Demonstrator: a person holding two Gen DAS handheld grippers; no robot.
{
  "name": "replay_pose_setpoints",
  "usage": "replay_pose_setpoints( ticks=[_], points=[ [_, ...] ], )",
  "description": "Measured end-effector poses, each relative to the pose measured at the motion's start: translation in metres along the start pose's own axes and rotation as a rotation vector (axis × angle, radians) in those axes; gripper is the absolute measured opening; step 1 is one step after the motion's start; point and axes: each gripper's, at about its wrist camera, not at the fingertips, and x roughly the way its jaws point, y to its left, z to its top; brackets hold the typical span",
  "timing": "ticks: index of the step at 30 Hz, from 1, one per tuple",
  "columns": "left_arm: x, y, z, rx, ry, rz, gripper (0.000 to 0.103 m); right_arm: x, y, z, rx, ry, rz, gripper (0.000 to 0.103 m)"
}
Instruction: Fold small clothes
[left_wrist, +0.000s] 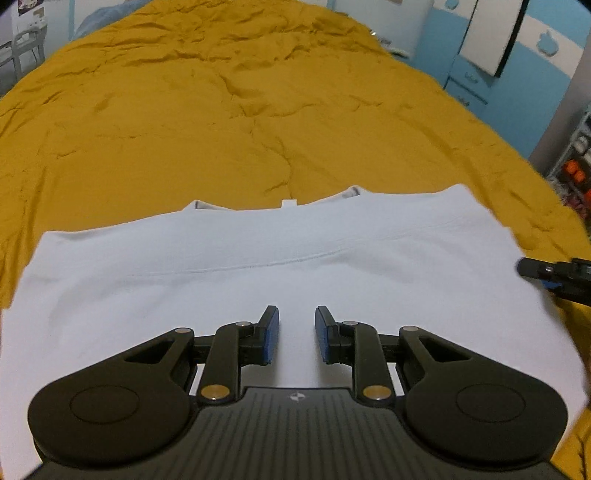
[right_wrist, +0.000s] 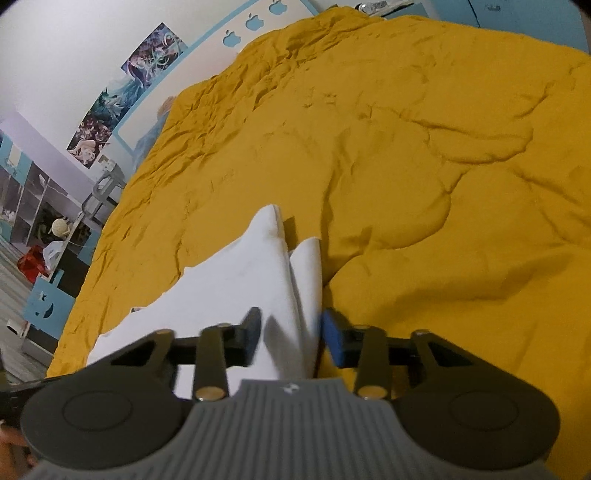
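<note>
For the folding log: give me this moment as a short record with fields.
surface: wrinkled mustard bedspread
garment: white garment, lying flat near the bed's front edge, neck label at the far edge
left gripper: above the garment, jaws apart, nothing between them
right gripper: at the garment's side edge, cloth between its jaws, pads not visibly pressing
fold state: a hem line crosses the upper layer

Rumpled mustard bedspread (left_wrist: 221, 110), blue-and-white cupboards (left_wrist: 480, 48), anime posters (right_wrist: 125, 92) along a white wall.
</note>
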Motion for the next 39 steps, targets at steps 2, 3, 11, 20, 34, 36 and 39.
replay_pose_setpoints(
  ticks=[2, 3, 11, 20, 34, 36, 39],
  points=[
    [0.009, -0.004, 0.001, 0.010, 0.008, 0.023, 0.028, 0.003, -0.001, 0.001, -0.006, -0.007, 0.011, 0.017],
    [0.015, -0.007, 0.002, 0.017, 0.013, 0.039, 0.028, 0.005, 0.000, 0.001, -0.011, -0.010, 0.019, 0.014],
    [0.032, -0.015, 0.020, 0.046, 0.002, 0.126, 0.028, 0.016, 0.008, 0.008, -0.034, -0.016, 0.005, 0.008],
    [-0.059, 0.034, 0.017, -0.014, -0.097, 0.128, 0.028, -0.013, 0.058, 0.014, -0.021, -0.060, 0.078, 0.003],
    [-0.161, 0.129, -0.056, -0.114, -0.130, 0.242, 0.028, 0.011, 0.254, -0.008, -0.090, 0.013, 0.132, 0.002],
    [-0.161, 0.144, -0.067, -0.171, -0.117, 0.219, 0.028, 0.024, 0.282, -0.020, -0.108, 0.036, 0.125, 0.002],
    [-0.163, 0.164, -0.081, -0.243, -0.121, 0.187, 0.028, 0.045, 0.323, -0.039, -0.146, 0.067, 0.113, 0.002]
  ],
)
